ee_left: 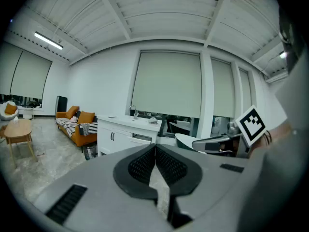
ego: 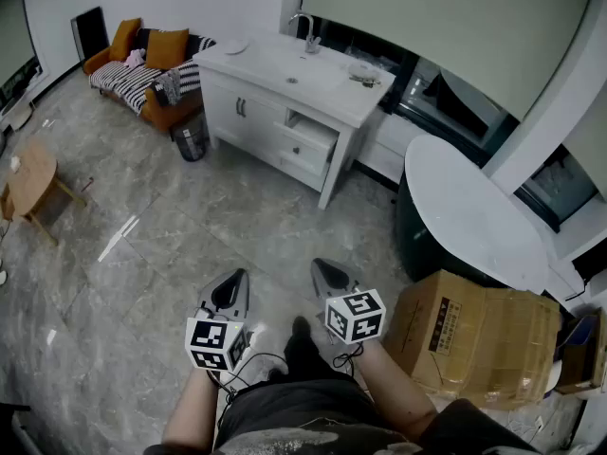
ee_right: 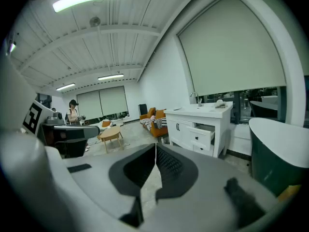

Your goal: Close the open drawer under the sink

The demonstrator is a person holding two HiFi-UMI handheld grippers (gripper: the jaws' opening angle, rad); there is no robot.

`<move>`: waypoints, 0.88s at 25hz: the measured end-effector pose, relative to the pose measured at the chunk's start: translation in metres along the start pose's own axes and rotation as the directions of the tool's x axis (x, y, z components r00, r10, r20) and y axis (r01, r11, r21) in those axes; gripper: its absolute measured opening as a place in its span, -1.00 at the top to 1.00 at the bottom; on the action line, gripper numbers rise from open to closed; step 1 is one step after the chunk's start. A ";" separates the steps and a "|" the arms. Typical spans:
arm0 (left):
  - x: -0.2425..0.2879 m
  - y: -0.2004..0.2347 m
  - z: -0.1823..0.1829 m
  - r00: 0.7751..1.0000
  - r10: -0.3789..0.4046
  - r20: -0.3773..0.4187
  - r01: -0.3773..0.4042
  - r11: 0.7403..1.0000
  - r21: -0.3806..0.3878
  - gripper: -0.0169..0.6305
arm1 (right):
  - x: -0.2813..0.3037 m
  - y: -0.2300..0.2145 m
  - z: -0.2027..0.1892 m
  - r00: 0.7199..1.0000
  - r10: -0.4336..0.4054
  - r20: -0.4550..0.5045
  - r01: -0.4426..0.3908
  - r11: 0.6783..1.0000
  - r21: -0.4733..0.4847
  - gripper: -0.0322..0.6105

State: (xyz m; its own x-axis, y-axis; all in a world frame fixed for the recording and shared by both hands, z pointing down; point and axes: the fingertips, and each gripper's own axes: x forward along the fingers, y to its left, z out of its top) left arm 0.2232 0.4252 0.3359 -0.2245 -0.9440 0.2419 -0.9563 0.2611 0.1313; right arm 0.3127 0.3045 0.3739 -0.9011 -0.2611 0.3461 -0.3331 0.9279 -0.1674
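- The cabinet (ego: 248,98) stands on the floor (ego: 190,245) at the far wall, with a sink and faucet (ego: 305,32) on its top.
- The drawer (ego: 305,146) sits in the right half of the cabinet, just under the top. It is pulled partway out, and a dark gap shows above its front.
- In the right gripper view the drawer (ee_right: 205,134) projects from the cabinet face, with one knob on its front. A second drawer below it sits flush.
- The left half of the cabinet carries two closed doors.
- The left gripper (ego: 230,290) is held over the floor, well apart from the cabinet. Its jaws are together, with nothing between them.
- The right gripper (ego: 329,275) is held beside the left one, also well apart from the cabinet. Its jaws are together, with nothing between them.
- Both grippers point toward the cabinet and tilt slightly down.
- A bin (ego: 192,141) stands at the left end of the cabinet, with a sofa (ego: 142,69) beyond it.
- A tub (ego: 469,218) stands to the right of the cabinet. A box (ego: 484,335) lies on the floor near the right gripper.
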 end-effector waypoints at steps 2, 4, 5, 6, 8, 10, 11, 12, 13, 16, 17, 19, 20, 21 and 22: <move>-0.002 0.000 -0.001 1.000 0.001 0.001 -0.001 1.000 -0.002 0.90 | -0.001 0.002 -0.002 1.000 0.004 -0.006 -0.004 1.000 -0.004 0.82; -0.003 0.001 -0.002 1.000 0.002 0.000 -0.002 1.000 -0.005 0.90 | -0.001 0.004 -0.004 1.000 0.006 -0.010 -0.006 1.000 -0.005 0.82; -0.004 0.002 -0.002 1.000 0.003 0.000 -0.003 1.000 -0.007 0.90 | 0.000 0.005 -0.005 1.000 0.006 -0.011 -0.006 1.000 -0.005 0.82; -0.004 0.003 -0.002 1.000 0.004 0.000 -0.004 1.000 -0.010 0.90 | 0.000 0.006 -0.005 1.000 0.005 -0.012 -0.005 1.000 -0.007 0.82; -0.004 0.005 -0.002 1.000 0.008 0.002 -0.008 1.000 -0.017 0.90 | 0.001 0.006 -0.004 1.000 0.005 -0.011 -0.006 1.000 -0.010 0.82; -0.004 0.006 -0.001 1.000 0.010 0.007 -0.010 1.000 -0.023 0.90 | 0.002 0.006 -0.003 1.000 0.006 -0.009 -0.006 1.000 -0.010 0.82; -0.004 0.007 -0.001 1.000 0.010 0.008 -0.010 1.000 -0.024 0.90 | 0.002 0.006 -0.003 1.000 0.006 -0.007 -0.006 1.000 -0.008 0.82; -0.005 0.007 -0.001 1.000 0.011 0.010 -0.011 1.000 -0.025 0.90 | 0.002 0.006 -0.003 1.000 0.007 -0.005 -0.007 1.000 -0.006 0.82; -0.005 0.009 -0.001 1.000 0.013 0.010 -0.012 1.000 -0.027 0.90 | 0.002 0.007 -0.002 1.000 0.010 -0.001 -0.010 1.000 -0.002 0.82; -0.005 0.016 -0.001 1.000 0.023 0.009 -0.023 0.999 -0.034 0.90 | 0.006 0.009 0.001 1.000 0.018 0.018 -0.018 1.000 0.024 0.82; -0.005 0.018 -0.001 1.000 0.026 0.009 -0.026 0.999 -0.039 0.90 | 0.007 0.009 0.003 1.000 0.017 0.024 -0.017 0.999 0.029 0.82; -0.006 0.023 -0.001 0.999 0.031 0.010 -0.030 0.998 -0.048 0.90 | 0.007 0.009 0.005 0.999 0.011 0.035 -0.012 0.999 0.035 0.82; -0.007 0.025 -0.001 0.999 0.033 0.010 -0.033 0.998 -0.051 0.90 | 0.008 0.008 0.005 0.999 0.008 0.038 -0.010 0.999 0.038 0.82; -0.006 0.027 -0.001 0.999 0.037 0.010 -0.037 0.998 -0.053 0.90 | 0.009 0.007 0.005 0.999 0.007 0.037 -0.009 0.999 0.040 0.81; -0.004 0.030 -0.002 0.999 0.042 0.008 -0.042 0.998 -0.057 0.90 | 0.011 0.006 0.004 0.999 0.006 0.033 -0.008 0.999 0.041 0.81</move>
State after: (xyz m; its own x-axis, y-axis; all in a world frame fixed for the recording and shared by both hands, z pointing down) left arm 0.1956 0.4375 0.3408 -0.2664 -0.9337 0.2392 -0.9339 0.3114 0.1755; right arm 0.2992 0.3058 0.3730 -0.9119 -0.2638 0.3144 -0.3373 0.9181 -0.2081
